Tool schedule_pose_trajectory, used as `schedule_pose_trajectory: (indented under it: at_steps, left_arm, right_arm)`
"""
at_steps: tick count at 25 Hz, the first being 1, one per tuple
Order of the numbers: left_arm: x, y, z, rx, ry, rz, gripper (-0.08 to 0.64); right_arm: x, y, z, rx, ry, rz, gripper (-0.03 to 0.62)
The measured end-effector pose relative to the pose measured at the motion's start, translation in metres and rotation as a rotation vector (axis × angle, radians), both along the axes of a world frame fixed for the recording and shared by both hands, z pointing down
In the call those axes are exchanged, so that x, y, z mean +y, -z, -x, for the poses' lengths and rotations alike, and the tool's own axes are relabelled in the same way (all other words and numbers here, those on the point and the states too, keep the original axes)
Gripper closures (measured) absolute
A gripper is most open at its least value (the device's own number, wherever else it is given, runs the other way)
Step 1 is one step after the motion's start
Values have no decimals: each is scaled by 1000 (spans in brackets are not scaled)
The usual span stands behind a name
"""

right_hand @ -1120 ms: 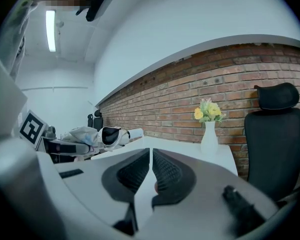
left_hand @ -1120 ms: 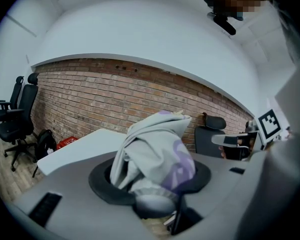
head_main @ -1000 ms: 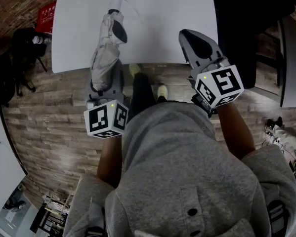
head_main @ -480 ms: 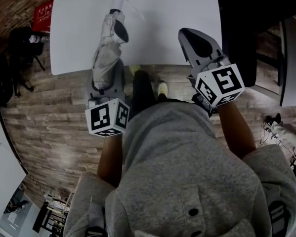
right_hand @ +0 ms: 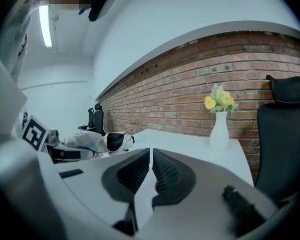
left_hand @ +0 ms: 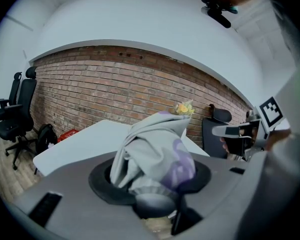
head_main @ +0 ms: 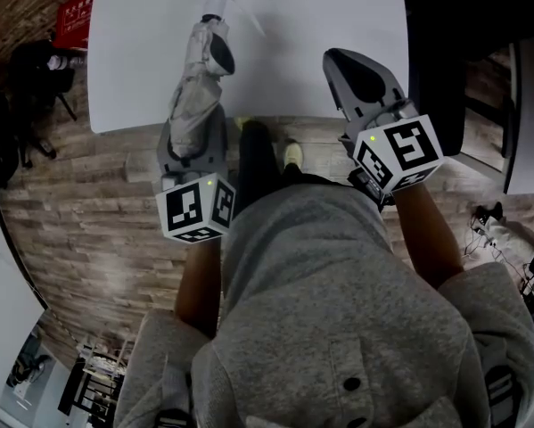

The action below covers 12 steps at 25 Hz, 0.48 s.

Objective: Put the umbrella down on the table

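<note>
Over the worktop's (head_main: 320,25) near edge, the left gripper (head_main: 193,141) is holding the folded umbrella (head_main: 198,83) by its canopy end, its fingers (left_hand: 64,194) pinching the bunched fabric. The umbrella is pointing straight away from the person, its long axis reaching out across the worktop, roughly level and seemingly hovering just above it. The right gripper (head_main: 349,68) is waiting beside it, fingers pressed together, empty. Setting down is probably calling for a straight lowering by the left.
</note>
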<state>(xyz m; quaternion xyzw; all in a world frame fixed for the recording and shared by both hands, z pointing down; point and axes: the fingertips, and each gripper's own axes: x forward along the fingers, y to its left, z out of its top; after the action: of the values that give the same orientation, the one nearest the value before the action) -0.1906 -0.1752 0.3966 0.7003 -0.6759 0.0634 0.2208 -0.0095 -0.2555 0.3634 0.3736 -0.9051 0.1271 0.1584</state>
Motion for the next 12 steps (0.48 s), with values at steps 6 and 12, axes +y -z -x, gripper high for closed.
schedule_pose_trajectory:
  at_steps: [6,12]
  left_arm:
    - [-6,-14,1,4,-6,23,345]
    - [-10,-29,10,10,-7,46,345]
  right_arm:
    - [-4,-8,3,18,0,18,555]
    - [-6,-15,11,33,-7,34,555]
